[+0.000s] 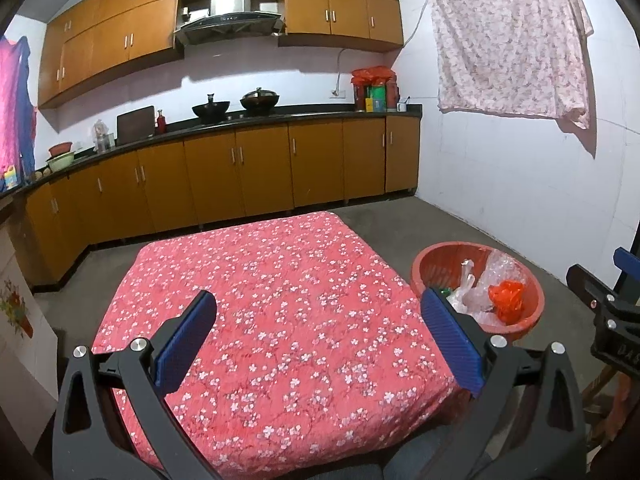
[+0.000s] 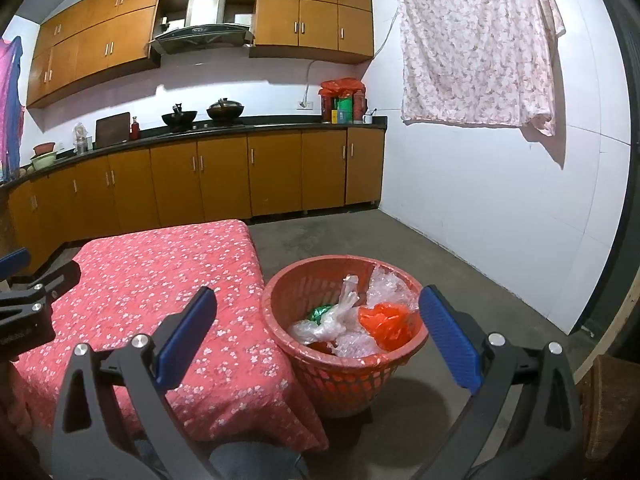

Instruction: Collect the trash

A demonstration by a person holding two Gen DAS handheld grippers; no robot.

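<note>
A red plastic basket [image 2: 304,280] stands on the floor right of the table and holds clear plastic bags [image 2: 332,320], an orange bag [image 2: 386,324] and a green wrapper [image 2: 320,312]. It also shows in the left wrist view [image 1: 440,264]. My right gripper [image 2: 316,332] is open and empty, held above the basket's near rim. My left gripper [image 1: 320,332] is open and empty above the table's red flowered cloth [image 1: 272,300]. No trash shows on the cloth.
Brown kitchen cabinets [image 2: 224,172] and a counter with woks line the far wall. A flowered sheet [image 2: 476,44] hangs on the white right wall. Grey concrete floor [image 2: 460,264] lies around the basket. A wooden piece [image 2: 612,380] stands at far right.
</note>
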